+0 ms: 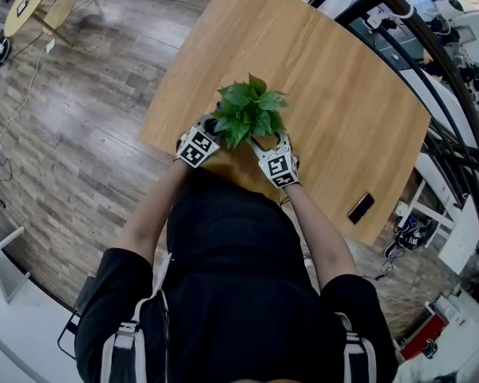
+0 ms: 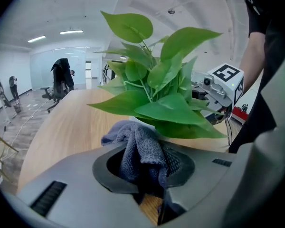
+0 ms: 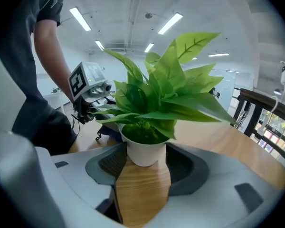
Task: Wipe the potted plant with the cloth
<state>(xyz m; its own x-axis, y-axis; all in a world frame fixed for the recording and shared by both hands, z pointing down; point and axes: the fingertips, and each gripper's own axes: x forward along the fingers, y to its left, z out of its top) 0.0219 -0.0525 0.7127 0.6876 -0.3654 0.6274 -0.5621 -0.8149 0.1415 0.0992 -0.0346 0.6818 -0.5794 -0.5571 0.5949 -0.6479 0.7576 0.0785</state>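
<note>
A leafy green plant (image 1: 248, 112) in a small white pot (image 3: 143, 148) stands near the front edge of the wooden table (image 1: 335, 94). My left gripper (image 2: 142, 161) is shut on a bunched grey-blue cloth (image 2: 135, 144), which sits right against the plant's lower leaves (image 2: 173, 113) on its left side. From the right, my right gripper (image 3: 143, 163) has a jaw on each side of the pot, pressed against its walls. In the head view both grippers, left (image 1: 201, 140) and right (image 1: 276, 158), flank the plant, and its leaves hide the pot.
A dark phone (image 1: 360, 207) lies on the table near its front right edge. A black railing (image 1: 431, 46) and equipment run along the right. To the left is wood-plank floor (image 1: 80, 118) with cables and a round stool (image 1: 28, 2).
</note>
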